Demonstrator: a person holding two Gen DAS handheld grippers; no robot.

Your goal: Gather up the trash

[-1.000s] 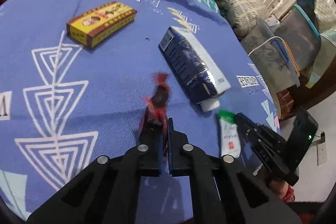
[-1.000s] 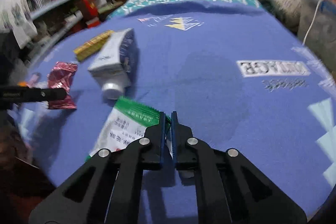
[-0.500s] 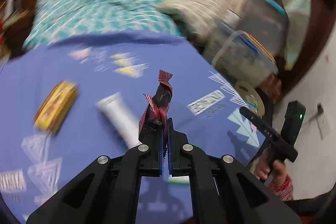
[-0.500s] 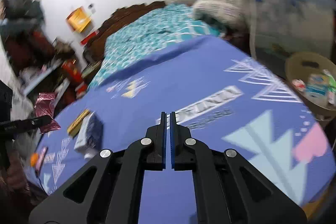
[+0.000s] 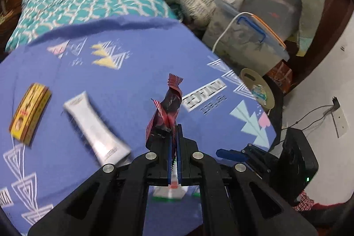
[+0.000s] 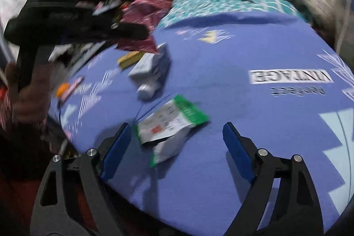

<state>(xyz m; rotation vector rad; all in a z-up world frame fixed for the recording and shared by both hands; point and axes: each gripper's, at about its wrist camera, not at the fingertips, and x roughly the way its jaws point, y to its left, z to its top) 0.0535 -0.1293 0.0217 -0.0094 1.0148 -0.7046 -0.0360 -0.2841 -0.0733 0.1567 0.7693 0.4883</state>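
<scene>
Red wrapper (image 5: pixel 170 106) pinched in left tool (image 5: pixel 174 136); green packet (image 6: pixel 170 125) btwn spread right tool (image 6: pixel 174 136).

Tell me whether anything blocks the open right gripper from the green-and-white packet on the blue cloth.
Nothing visible does. The right gripper is open with the green-and-white packet lying flat just ahead between its fingers; the white tube lies beyond it.

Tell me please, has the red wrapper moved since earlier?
Yes: the left gripper carried the red wrapper from beside the tube's cap toward its far end.
</scene>
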